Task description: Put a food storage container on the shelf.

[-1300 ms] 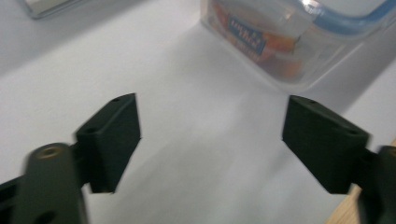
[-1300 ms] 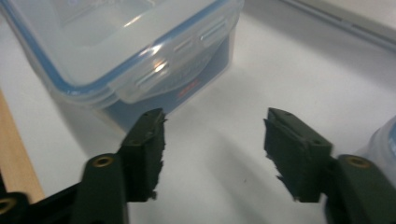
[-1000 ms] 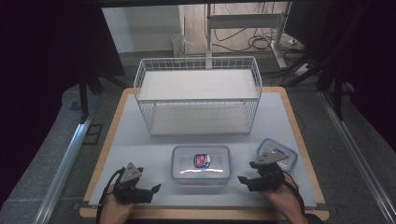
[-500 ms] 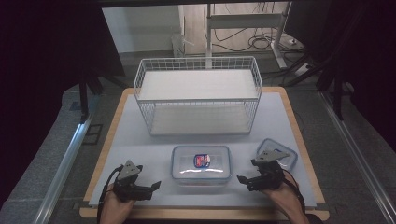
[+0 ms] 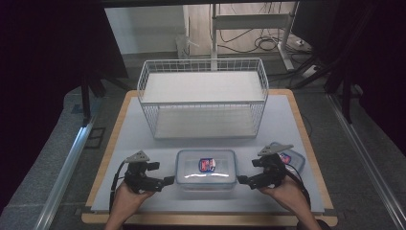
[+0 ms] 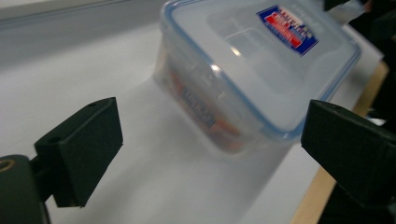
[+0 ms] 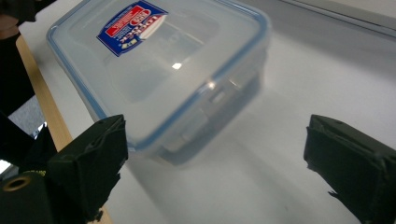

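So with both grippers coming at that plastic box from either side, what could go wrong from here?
The lidded box sits near the table's front edge, so an uneven push from the left gripper or right gripper might slide it toward that edge. Both grippers are open with nothing between the jaws, and the smooth walls could slip. The right gripper could also bump the smaller box behind it.
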`<state>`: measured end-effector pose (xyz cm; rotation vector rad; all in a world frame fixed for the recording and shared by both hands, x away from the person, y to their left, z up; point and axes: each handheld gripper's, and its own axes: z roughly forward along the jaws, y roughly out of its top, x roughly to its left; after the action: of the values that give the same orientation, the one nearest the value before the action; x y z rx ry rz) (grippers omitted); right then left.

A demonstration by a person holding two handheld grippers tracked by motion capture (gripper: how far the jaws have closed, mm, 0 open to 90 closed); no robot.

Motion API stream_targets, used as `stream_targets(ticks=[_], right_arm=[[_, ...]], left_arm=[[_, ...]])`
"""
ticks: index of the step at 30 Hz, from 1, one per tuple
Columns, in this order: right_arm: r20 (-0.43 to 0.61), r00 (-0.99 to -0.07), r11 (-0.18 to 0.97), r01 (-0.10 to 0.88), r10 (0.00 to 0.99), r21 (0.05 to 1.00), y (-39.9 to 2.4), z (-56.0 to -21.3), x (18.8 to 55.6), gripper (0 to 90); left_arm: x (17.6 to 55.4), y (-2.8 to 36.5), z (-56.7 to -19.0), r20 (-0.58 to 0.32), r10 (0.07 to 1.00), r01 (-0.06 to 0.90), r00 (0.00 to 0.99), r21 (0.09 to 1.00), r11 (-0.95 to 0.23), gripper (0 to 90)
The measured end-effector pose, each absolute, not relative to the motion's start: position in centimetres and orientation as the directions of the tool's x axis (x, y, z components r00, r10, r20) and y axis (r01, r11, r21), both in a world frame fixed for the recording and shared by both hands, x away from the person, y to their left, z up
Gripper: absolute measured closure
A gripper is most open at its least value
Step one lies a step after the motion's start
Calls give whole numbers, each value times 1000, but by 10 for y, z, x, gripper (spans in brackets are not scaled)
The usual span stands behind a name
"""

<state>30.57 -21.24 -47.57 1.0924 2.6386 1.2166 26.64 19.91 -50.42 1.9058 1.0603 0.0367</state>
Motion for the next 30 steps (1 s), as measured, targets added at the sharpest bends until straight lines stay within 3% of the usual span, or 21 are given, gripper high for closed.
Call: stream_targets(ticks=[5,10,16,19,24,30], right_arm=[[262,-760,463,589,594,662,-197,-479,314,101],[379,-727,429,660,573,617,-184,-490,328,104],[471,-690,406,714,550,570,-180,-498,333,95],[469,-692,407,712,549,572,-181,-496,332,117],[439,-718,424,682,540,596,-185,-491,324,184],[420,-733,391,655,535,646,-197,-483,310,374]], left_arm=[[284,186,-508,-445,614,678,652,705,-208,55],[301,167,-516,-505,552,707,664,665,-241,39],[300,162,-521,-516,557,727,651,636,-260,38],[295,163,-518,-502,565,721,655,640,-267,63],[284,164,-510,-461,595,700,658,665,-259,154],[268,174,-507,-466,592,680,657,706,-198,321]])
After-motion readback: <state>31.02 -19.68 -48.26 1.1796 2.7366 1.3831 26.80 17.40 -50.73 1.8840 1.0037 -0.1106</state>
